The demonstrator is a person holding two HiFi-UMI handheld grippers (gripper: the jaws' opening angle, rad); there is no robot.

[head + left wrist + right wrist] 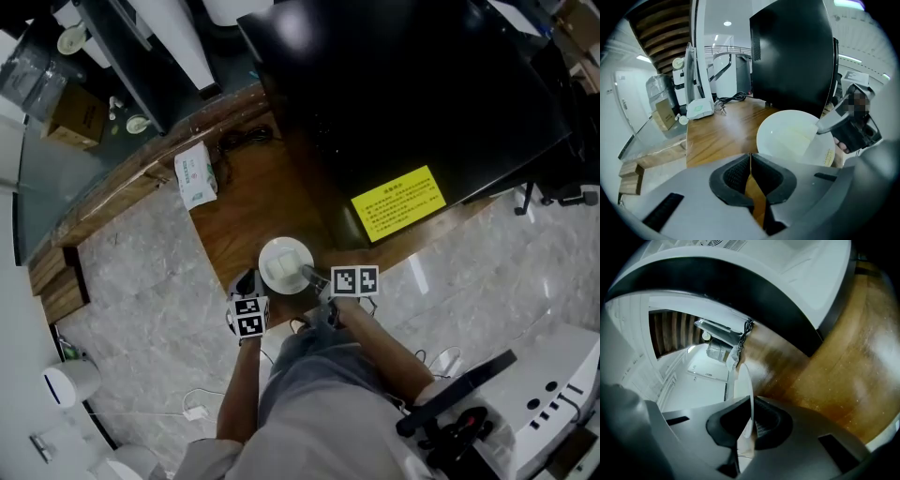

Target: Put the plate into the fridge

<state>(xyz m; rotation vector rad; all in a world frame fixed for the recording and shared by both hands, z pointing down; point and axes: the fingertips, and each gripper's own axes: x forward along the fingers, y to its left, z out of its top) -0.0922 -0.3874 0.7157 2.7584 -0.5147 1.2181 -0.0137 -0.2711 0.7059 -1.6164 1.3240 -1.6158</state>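
Observation:
A white plate (284, 263) hangs over the wooden platform (246, 208) in front of the closed black fridge (412, 94). My right gripper (312, 275) is shut on the plate's right rim. In the right gripper view the plate (743, 376) stands edge-on between the pads, with the right gripper (749, 405) clamped on it. The left gripper (247, 284) hovers just left of the plate, apart from it. In the left gripper view, the left gripper (750, 157) is shut on nothing, and beyond it I see the plate (792, 138) and the fridge (792, 61).
A tissue box (196, 175) and a coiled cable (246, 139) lie on the platform's far end. A yellow label (398, 202) sits by the fridge's base. A cardboard box (75, 117) is at the far left, and a white machine (525, 394) at the lower right on the marble floor.

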